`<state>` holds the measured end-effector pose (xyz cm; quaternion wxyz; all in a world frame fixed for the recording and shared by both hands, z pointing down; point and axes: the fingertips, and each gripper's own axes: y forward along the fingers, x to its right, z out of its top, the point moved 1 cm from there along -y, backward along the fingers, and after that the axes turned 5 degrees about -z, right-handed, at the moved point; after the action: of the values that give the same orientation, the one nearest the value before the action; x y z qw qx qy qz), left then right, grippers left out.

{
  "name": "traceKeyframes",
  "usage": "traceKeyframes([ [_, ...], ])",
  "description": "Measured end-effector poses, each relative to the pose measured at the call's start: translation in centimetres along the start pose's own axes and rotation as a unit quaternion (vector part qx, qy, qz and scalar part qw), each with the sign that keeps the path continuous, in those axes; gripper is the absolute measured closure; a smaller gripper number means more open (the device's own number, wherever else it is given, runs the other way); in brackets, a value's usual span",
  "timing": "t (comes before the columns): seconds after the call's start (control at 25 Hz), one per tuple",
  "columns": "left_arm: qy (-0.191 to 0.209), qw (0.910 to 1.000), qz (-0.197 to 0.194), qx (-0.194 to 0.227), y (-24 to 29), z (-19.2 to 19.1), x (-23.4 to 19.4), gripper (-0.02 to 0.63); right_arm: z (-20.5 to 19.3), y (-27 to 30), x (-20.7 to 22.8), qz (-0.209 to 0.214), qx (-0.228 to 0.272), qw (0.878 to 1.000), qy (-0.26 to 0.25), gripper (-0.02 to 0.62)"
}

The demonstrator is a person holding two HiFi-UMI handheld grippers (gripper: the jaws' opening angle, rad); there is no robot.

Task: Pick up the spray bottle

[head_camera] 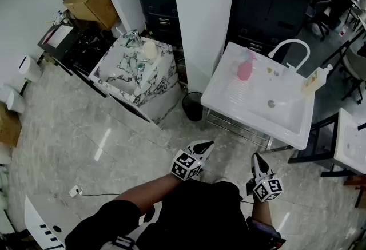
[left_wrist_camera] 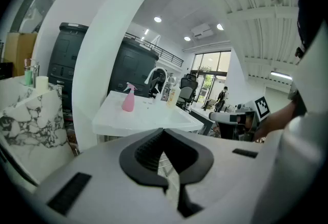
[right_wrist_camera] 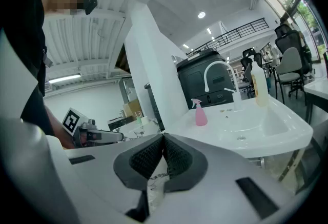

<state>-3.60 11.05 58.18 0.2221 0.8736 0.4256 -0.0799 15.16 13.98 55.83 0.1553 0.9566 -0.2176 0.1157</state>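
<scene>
A pink spray bottle (head_camera: 245, 68) stands upright on the flat left part of a white sink unit (head_camera: 229, 97). It also shows in the left gripper view as the pink spray bottle (left_wrist_camera: 127, 100) and in the right gripper view as the pink spray bottle (right_wrist_camera: 199, 114). Both grippers hang well short of the sink, close to the person's body. My left gripper (head_camera: 205, 146) is shut with nothing in it, its jaw tips meeting. My right gripper (head_camera: 256, 159) is shut and empty too. Each gripper's marker cube appears in the other's view.
A curved white faucet (head_camera: 289, 47) and a yellowish soap bottle (head_camera: 313, 79) stand at the sink's back. A white pillar (head_camera: 200, 20) rises left of the sink. A marble-patterned basin (head_camera: 137, 74) sits further left, a black bin (head_camera: 193, 106) between them. Dark cabinets stand behind.
</scene>
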Motion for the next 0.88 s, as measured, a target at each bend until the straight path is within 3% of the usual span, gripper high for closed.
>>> traceKeyframes([
  [0.28,0.025,0.9996,-0.01,0.011,0.2,1.4,3.1,0.598,0.7,-2.8,0.1,-0.001,0.014,1.0,-0.001,0.569],
  [0.88,0.019,0.9988,0.032,0.032,-0.7,1.1,6.2,0.598,0.7,-6.2,2.2,0.017,0.026,1.0,0.001,0.569],
])
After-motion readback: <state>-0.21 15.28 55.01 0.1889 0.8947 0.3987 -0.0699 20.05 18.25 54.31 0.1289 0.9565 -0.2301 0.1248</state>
